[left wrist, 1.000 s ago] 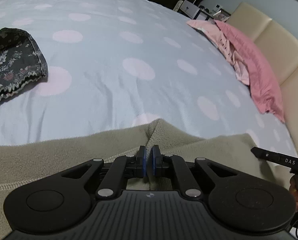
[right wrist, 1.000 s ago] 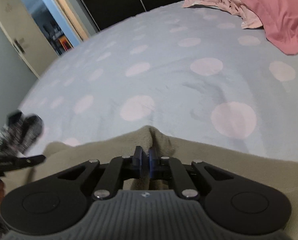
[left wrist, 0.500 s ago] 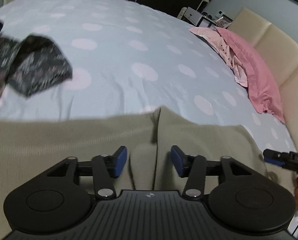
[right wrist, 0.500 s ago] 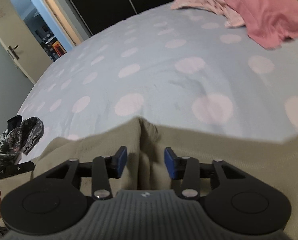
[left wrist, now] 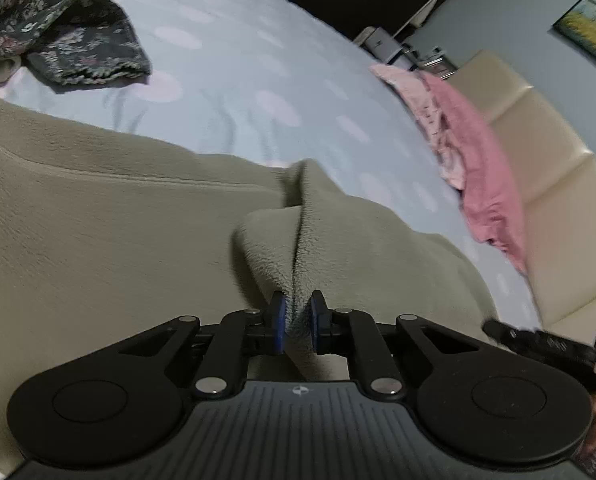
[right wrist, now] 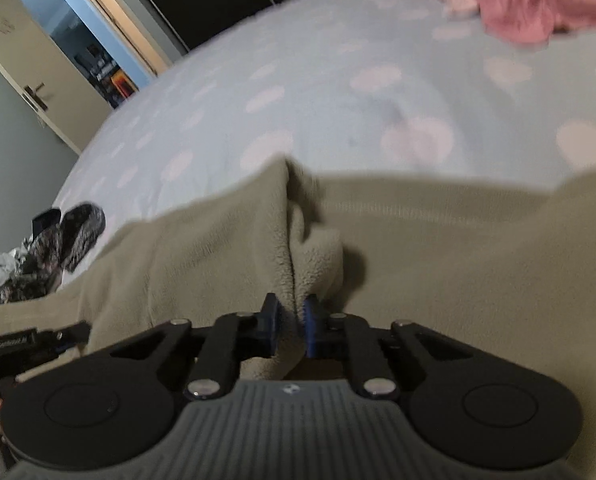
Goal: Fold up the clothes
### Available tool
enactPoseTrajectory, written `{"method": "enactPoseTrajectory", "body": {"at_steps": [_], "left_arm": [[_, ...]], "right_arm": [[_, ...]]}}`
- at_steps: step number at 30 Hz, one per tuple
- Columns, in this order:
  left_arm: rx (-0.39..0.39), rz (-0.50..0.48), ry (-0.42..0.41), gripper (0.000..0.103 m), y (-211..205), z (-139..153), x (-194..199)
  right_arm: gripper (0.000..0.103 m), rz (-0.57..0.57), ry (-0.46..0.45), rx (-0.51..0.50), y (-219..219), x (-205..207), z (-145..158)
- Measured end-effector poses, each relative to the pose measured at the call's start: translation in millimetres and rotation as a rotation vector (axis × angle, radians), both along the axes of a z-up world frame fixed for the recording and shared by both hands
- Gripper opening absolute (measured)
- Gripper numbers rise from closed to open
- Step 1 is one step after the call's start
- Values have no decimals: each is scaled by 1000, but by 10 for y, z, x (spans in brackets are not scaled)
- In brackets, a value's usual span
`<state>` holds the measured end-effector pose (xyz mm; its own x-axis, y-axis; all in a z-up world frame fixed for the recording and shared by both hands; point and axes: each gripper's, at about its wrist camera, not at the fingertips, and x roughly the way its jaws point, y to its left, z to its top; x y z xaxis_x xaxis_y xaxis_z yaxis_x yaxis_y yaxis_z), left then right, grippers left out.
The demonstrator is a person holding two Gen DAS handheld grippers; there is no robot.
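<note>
Fleece garment (left wrist: 118, 240) pinched by left tool (left wrist: 297, 322); right tool (right wrist: 289, 326) too.

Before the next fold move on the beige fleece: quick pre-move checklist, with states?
1. Left gripper has the beige fleece: ok. Its fingers just closed again, and a ridge of fabric is pinched between them.
2. Right gripper has the fleece too: ok, same, fingers just closed on a fold.
3. Bed sheet ahead of the fleece edge is free of clothes: ok.
4. Dark floral garment apart from the fleece: cannot tell, it lies close to the fleece's left edge.
5. Pink clothes out of the way: ok, by the headboard.
6. Layers caught in each grip: cannot tell.
</note>
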<state>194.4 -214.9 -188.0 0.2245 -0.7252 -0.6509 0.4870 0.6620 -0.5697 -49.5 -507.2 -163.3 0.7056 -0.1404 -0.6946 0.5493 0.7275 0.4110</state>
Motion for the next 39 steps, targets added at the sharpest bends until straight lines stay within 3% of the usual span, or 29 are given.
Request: {"method": "enactPoseTrajectory", "body": {"at_steps": [3,6,14,18,22,24,31,36,39], "left_arm": [[37,-13,-30,10,-41,-8,-95],[54,8,-22,10,-10,-101,-24],[98,-13,-58,12,18,-155,-35],[103,9,-121,15,14,44,-204],[99,-6,-211,17,-74,236,-474],[107,-25,-237,23,-156,302,-591],[93,13,-293,27,-147,454,-852],[89,-50,-322,27,-232,465,-979],[169,-94,-310,27,-378,289,-1009]], "right_arm": [[13,-43,-5,-29,-110,-13,66],[13,-38,30,1,-132,-12,-59],[15,48,83,-43,41,-84,-261],[33,100,68,-184,186,-96,5],[36,164,-7,-268,496,-161,257],[36,224,-14,-264,669,-134,277],[38,430,62,-268,1199,-52,18],[36,424,127,-257,1264,16,-281],[35,429,131,-258,1241,28,-246]]}}
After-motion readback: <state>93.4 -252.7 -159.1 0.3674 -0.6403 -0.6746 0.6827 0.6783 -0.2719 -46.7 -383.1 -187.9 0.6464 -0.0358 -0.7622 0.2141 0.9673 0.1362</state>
